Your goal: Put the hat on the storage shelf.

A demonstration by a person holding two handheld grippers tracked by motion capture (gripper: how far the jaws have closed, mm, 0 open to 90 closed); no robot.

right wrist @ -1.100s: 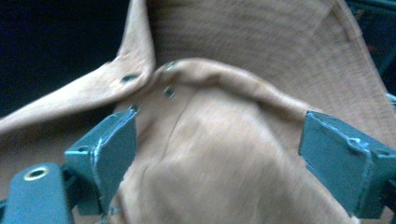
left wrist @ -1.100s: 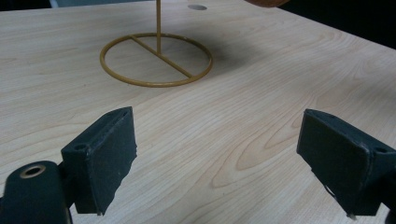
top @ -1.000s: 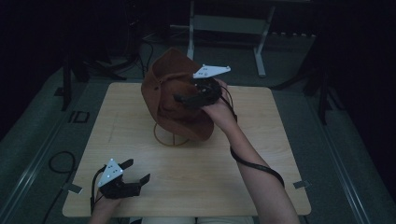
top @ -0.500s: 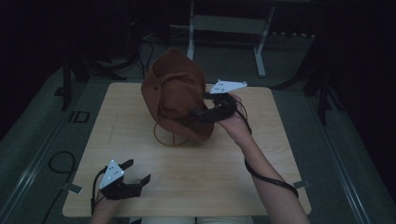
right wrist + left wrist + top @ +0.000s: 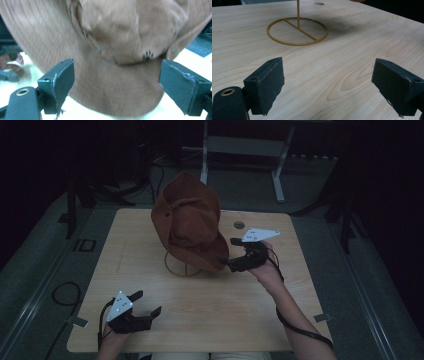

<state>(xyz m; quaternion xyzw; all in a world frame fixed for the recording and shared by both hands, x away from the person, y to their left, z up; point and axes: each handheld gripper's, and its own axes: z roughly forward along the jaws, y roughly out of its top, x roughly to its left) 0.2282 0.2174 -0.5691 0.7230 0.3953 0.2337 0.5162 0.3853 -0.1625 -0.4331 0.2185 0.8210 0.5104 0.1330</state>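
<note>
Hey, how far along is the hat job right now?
Looks done: the brown hat hangs on the gold stand. In hand: nothing; the right tongs are open just off the brim. The left tongs sit open near the table's front edge. Left: unclear, perhaps straightening.

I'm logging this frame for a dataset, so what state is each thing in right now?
Hat: hanging on the stand, brim drooping, not gripped.
Stand: upright, ring base flat on the table.
Left gripper: open, holding nothing, low over the table's near edge.
Right gripper: open, jaws on either side of the hat's brim.
</note>
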